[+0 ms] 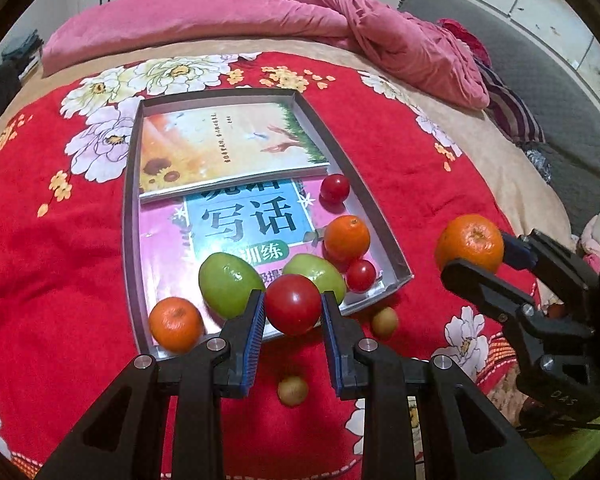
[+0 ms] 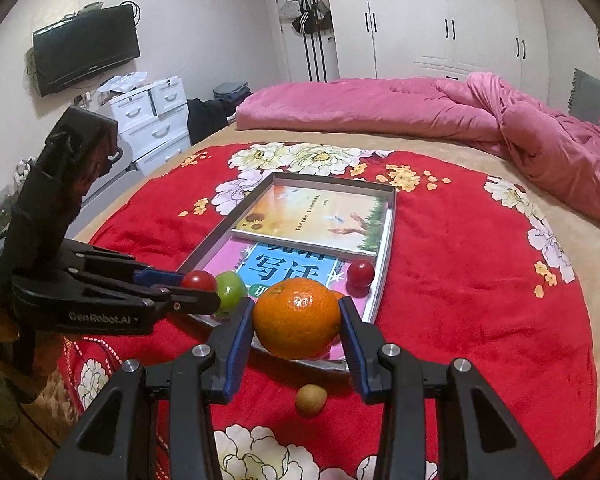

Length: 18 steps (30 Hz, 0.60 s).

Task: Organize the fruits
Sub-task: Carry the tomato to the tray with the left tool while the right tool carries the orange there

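Left gripper: jaws closed on a red tomato, held just above the near edge of the tray, likely to drop it in.
Right gripper: jaws clamp an orange, raised over the tray's near right corner.
Tray: on the bed, already holding fruit on books.
Left out: two small brownish fruits on the near blanket.

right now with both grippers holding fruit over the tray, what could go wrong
1. The left gripper pinches a smooth round tomato by its sides only; it might slip out or bruise.
2. The tray already holds loose fruit near its front edge, so dropping the orange from the right gripper could knock some rolling.
3. Two small brown fruits lie on the soft red blanket and may roll away.
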Motion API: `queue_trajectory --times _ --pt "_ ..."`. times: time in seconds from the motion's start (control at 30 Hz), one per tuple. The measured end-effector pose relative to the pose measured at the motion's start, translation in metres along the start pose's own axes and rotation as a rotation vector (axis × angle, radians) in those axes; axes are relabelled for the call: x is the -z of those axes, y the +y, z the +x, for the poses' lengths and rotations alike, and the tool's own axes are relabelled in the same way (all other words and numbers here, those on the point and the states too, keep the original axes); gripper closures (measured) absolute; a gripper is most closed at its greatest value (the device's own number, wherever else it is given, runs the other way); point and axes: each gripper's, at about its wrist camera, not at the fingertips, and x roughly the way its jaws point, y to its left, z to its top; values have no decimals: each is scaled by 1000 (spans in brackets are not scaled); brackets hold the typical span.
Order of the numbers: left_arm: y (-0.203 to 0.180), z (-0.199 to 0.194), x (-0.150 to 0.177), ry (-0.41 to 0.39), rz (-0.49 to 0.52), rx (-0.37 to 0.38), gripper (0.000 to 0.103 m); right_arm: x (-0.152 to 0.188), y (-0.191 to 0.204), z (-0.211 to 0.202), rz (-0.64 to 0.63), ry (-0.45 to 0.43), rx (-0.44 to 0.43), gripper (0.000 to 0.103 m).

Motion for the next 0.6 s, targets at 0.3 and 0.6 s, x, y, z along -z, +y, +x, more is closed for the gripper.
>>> queue_trajectory --times 0.3,0.6 --pt "2 14 1 23 -9 1 75 -8 -6 5 2 -10 24 61" --pt "2 28 5 48 -7 -13 75 -2 -16 32 10 70 63 61"
